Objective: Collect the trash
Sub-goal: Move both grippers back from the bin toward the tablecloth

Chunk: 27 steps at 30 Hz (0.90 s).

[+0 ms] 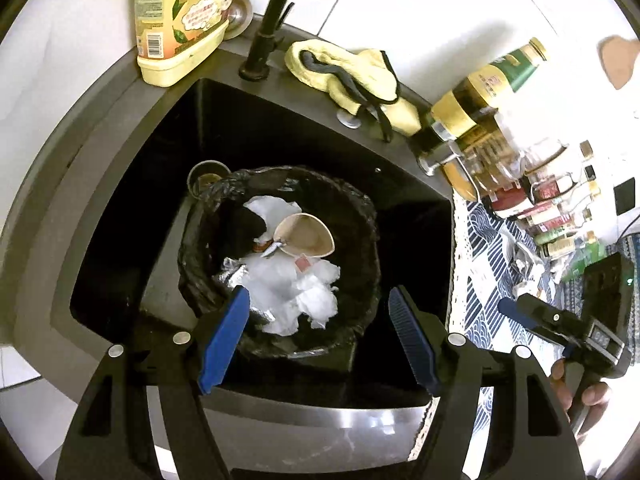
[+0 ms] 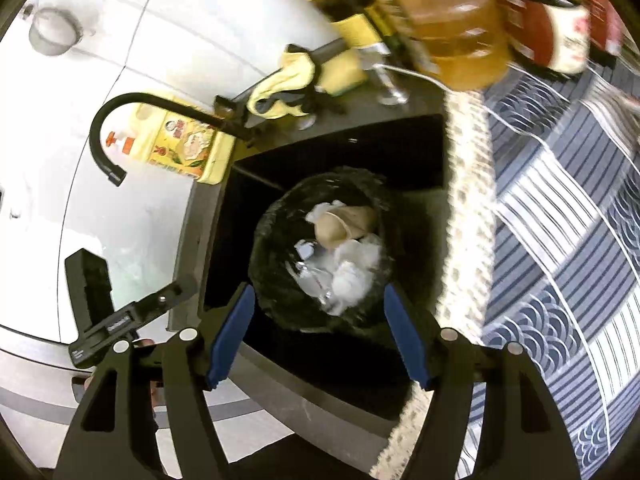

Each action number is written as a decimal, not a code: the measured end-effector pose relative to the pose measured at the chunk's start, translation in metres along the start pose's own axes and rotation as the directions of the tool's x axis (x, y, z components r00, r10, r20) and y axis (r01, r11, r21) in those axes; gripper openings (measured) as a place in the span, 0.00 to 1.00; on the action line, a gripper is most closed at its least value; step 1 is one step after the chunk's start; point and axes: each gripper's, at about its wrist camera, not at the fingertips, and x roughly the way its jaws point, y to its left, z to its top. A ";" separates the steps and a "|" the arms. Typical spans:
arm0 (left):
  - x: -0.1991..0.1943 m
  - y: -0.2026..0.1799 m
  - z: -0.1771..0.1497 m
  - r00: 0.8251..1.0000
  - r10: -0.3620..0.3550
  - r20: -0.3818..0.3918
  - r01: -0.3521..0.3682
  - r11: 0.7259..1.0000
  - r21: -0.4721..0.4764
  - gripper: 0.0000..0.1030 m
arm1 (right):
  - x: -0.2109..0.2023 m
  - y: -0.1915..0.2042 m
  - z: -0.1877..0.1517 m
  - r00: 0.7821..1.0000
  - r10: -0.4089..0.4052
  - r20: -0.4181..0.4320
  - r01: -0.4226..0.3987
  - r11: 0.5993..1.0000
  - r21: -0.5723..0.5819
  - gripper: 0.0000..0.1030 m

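Observation:
A small bin lined with a black bag (image 1: 360, 248) stands in the black sink (image 1: 132, 216). It holds white crumpled tissue (image 1: 296, 288), a tan paper cup (image 1: 308, 236) and some foil (image 1: 232, 276). My left gripper (image 1: 320, 304) is open and empty, above the bin's near rim. My right gripper (image 2: 318, 304) is open and empty, also above the bin (image 2: 276, 248), with the tissue (image 2: 348, 276) and cup (image 2: 344, 220) below it. The right gripper also shows at the right of the left wrist view (image 1: 560, 324).
A black faucet (image 1: 272, 20) and a yellow detergent bottle (image 1: 180, 16) stand behind the sink. A yellow cloth (image 1: 348, 76) lies on the sink's rim. Bottles (image 1: 480, 112) stand on the right. A blue patterned cloth (image 2: 560, 240) covers the counter to the right.

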 end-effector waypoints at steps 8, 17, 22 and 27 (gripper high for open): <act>0.009 -0.030 -0.022 1.000 -0.006 -0.013 0.006 1.000 0.008 0.68 | -0.028 -0.053 -0.029 1.000 -0.023 0.001 0.023 0.995 0.093 0.66; 0.030 -0.092 -0.038 0.998 0.003 -0.057 0.001 0.997 0.073 0.68 | -0.077 -0.118 -0.044 0.997 -0.062 0.046 0.051 0.979 0.197 0.76; 0.039 -0.130 -0.045 0.998 0.013 -0.068 -0.006 0.994 0.109 0.68 | -0.104 -0.159 -0.042 0.994 -0.082 0.078 0.059 0.962 0.268 0.76; 0.047 -0.162 -0.052 0.997 0.020 -0.071 -0.011 0.992 0.125 0.73 | -0.134 -0.201 -0.034 0.987 -0.116 0.111 0.072 0.938 0.339 0.76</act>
